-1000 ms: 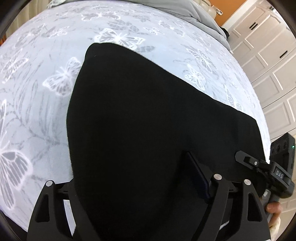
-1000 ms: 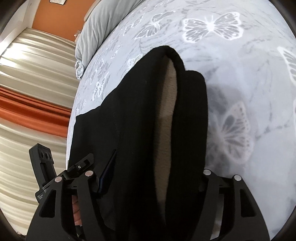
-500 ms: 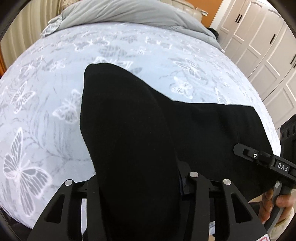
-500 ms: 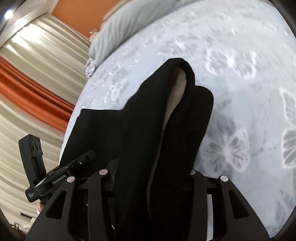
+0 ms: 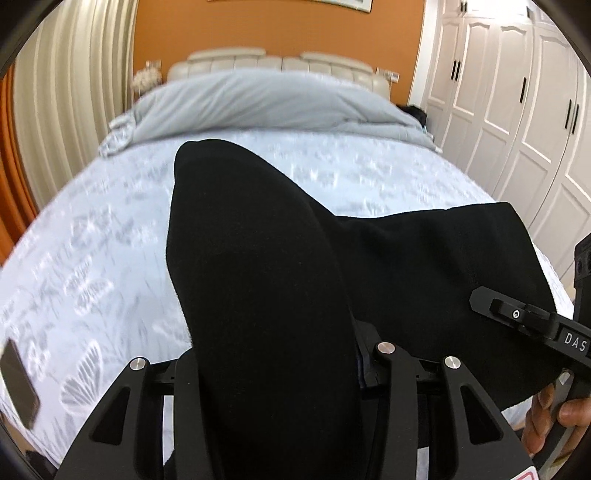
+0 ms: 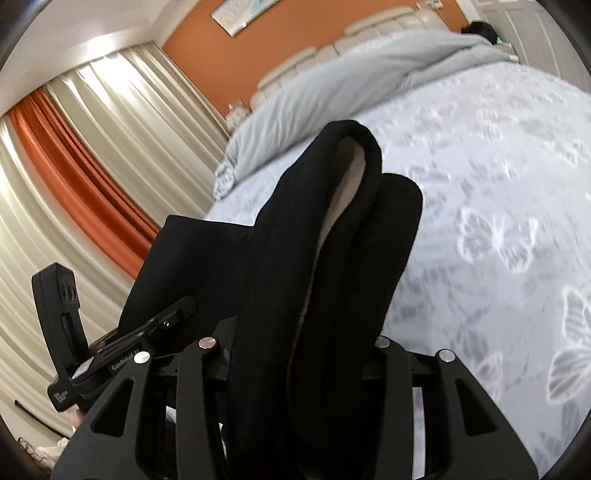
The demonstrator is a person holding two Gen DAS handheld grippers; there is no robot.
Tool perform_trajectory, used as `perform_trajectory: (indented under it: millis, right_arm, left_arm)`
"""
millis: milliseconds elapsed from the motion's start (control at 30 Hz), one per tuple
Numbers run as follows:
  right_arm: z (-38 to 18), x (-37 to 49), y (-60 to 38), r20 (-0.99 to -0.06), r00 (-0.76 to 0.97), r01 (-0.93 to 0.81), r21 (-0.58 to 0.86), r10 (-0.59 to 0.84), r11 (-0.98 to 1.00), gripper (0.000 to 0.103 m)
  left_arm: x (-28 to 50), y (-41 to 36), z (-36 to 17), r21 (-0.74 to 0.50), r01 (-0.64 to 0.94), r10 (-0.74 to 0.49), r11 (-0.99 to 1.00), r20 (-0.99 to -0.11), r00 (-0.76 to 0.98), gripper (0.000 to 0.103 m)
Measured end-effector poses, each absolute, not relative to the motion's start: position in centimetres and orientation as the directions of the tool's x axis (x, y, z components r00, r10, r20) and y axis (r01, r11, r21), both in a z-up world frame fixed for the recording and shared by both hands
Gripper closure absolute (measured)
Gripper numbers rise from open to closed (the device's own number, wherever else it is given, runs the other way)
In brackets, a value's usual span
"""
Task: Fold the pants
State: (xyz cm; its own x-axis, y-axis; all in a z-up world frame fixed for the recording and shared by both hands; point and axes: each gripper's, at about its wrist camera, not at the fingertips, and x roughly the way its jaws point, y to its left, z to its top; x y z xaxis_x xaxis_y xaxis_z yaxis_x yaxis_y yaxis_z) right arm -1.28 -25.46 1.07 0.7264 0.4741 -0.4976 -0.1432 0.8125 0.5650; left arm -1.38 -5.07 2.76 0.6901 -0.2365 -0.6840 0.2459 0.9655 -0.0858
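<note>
Gripping black pants (image 5: 266, 295) — left gripper (image 5: 273, 369) clamped, right gripper (image 6: 306, 354) clamped — above butterfly bedspread (image 5: 92, 258).

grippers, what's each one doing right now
Left gripper: shut on the black pants.
Right gripper: shut on the black pants too.

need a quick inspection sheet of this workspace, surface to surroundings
surface: bed with pale butterfly-print cover, partly blurred
job's things: black pants bunched and lifted off the cover; pale lining shows in the fold
clutter: dark phone lying near the bed edge; grey duvet heaped at the headboard
grippers: left hand-held gripper shut on the pants; right hand-held gripper shut on the pants
cables: nothing seen
surroundings: orange wall, curtains, white wardrobe doors
</note>
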Motion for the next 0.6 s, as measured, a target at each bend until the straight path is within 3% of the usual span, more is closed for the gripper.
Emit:
perform_trajectory:
  millis: [267, 600]
  right_arm:
    - [4.6, 0.9, -25.0, -0.399, 0.794, -0.195, 0.549, 0.459, 0.813, 0.064]
    - [6.6, 4.1, -24.6, -0.319, 0.834, -0.239, 0.526, 0.449, 0.816, 0.064]
  left_arm:
    - [-0.3, -6.0, 6.2, -0.025, 0.225, -0.198, 0.974, -0.576, 0.793, 0.062]
    - [2.3, -5.7, 8.3, -0.001, 0.201, -0.173, 0.980, -0.507, 0.844, 0.061]
